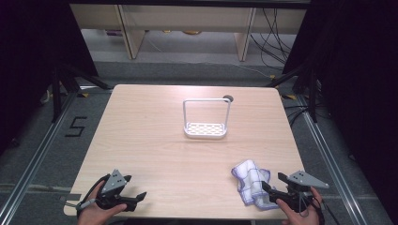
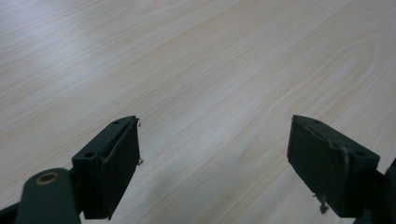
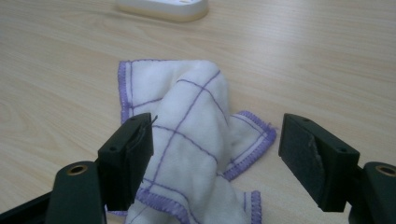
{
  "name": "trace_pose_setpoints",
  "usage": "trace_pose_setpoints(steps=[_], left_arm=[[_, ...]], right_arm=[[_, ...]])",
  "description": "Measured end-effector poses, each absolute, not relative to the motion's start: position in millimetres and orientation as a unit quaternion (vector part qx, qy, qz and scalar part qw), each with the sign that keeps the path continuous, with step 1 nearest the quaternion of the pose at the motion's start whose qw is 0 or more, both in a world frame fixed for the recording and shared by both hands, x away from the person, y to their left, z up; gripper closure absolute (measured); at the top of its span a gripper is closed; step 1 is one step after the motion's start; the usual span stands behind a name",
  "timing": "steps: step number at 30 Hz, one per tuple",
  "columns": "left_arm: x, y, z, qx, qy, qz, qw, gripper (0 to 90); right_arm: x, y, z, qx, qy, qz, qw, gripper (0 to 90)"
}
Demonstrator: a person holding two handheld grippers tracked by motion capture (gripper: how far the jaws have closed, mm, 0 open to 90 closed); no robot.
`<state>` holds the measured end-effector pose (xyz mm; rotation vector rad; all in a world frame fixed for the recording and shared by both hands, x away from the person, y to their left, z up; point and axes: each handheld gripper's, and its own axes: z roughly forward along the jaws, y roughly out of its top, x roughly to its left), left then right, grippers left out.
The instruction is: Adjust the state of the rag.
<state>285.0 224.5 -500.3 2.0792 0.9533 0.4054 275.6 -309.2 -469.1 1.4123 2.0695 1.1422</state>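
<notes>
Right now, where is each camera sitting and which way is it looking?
High view: sits above the person's side, looks forward and down on the table; both hands, the left tongs and the right tongs show at the bottom.
Left gripper view: rides on the left tongs, looks along its open black jaws at bare wood.
Right gripper view: rides on the right tongs, looks along its open jaws at the cloth, with the white rack beyond.
Shared: the high view and the right gripper view both show the cloth and the rack.
</notes>
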Motion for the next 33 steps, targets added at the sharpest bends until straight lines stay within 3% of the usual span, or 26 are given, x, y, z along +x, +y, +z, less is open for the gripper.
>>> trace_pose_setpoints(steps=[19,28,33], left_arm=[[287.4,224.0,-502.5,0.824,0.372,0.164,0.395,16.6],[288.3,223.0,-501.1,0.833,0.365,0.165,0.383,17.0],[288.1,221.3,-502.8,0.825,0.373,0.162,0.393,17.1]], right_arm=[[276.2,-293.8,-461.4,0.462,0.765,0.404,0.194,31.4],[288.4,-277.8,-466.2,0.479,0.774,0.376,0.173,25.5],[299.9,-276.3,-472.3,0.458,0.795,0.353,0.184,23.7]])
